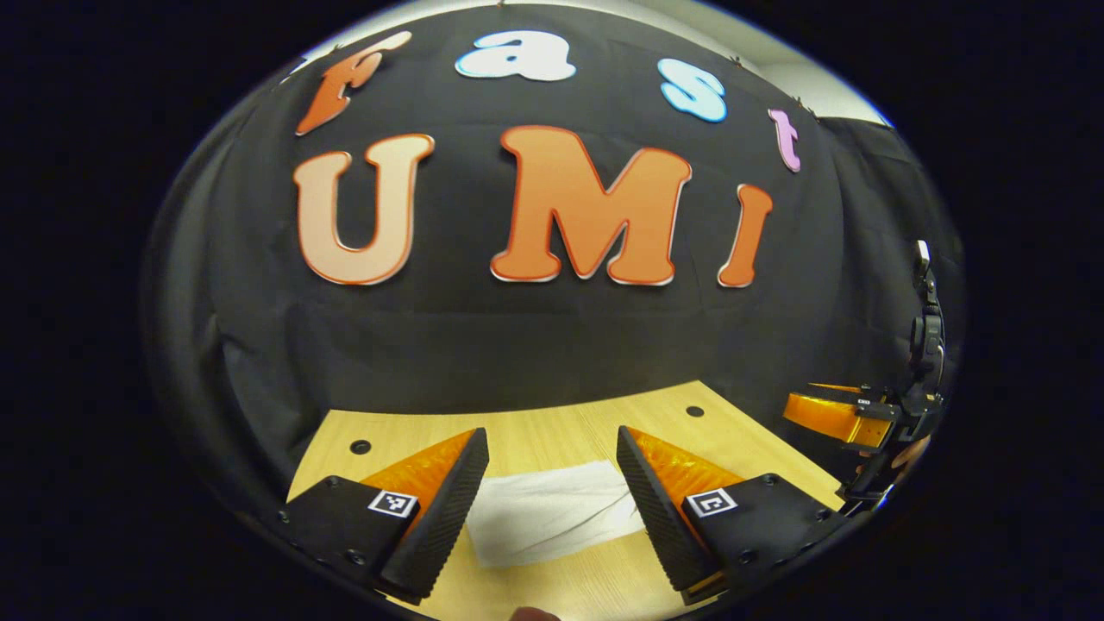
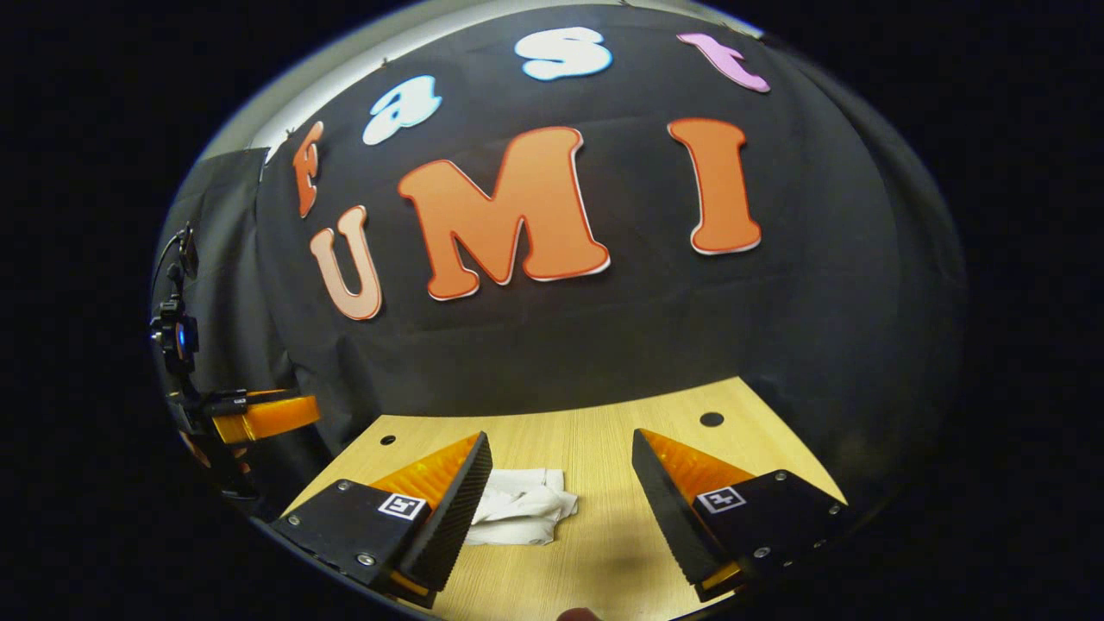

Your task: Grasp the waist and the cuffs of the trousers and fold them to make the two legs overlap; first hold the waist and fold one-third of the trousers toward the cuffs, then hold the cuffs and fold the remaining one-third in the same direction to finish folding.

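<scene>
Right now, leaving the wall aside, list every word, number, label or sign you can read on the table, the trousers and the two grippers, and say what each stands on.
No words or numbers to quote.
On the left gripper: a square black-and-white marker on each of its jaws, a coded pattern, not text.
On the right gripper: the same.
On the trousers and table: no label visible.

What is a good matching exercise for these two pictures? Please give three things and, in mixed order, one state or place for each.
Things:
1. left tongs
2. white trousers
3. table

States or places:
A. lying crumpled on the wood
B. open, holding nothing
C. light wood, with small dark holes near its far edge

Pairs: 1-B, 2-A, 3-C
</scene>
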The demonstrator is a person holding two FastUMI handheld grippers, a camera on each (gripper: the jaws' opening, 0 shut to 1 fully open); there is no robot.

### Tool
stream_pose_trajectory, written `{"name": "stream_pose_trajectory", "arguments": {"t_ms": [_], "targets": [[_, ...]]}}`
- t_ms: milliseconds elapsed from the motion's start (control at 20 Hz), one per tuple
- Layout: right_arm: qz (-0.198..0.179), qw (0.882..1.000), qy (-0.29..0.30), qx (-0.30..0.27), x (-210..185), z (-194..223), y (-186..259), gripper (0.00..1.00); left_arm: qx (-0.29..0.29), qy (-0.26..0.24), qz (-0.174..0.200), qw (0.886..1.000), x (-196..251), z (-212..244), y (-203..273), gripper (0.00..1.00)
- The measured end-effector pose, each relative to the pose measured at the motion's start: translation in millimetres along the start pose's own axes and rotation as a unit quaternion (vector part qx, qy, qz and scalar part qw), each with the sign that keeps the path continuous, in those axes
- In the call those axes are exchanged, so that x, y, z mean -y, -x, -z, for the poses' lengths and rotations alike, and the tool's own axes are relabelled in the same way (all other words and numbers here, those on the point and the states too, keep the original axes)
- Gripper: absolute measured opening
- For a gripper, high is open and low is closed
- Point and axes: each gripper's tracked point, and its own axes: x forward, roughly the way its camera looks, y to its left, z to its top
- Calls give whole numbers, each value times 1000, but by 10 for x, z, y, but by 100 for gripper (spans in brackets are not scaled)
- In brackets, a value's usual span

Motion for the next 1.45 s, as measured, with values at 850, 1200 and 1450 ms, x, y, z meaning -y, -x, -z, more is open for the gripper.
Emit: {"name": "stream_pose_trajectory", "arguments": {"t_ms": [850,1200,1450], "targets": [[15,990,76,114,-1145,-396,1373,98,219,-32,-63,973,202,58,857,96],[22,987,104,122,-1366,-205,1864,98,196,-41,-56,978,304,459,1461,97],[12,986,104,130,-1462,-345,1878,99,201,-49,-56,977,342,353,1562,97]]}}
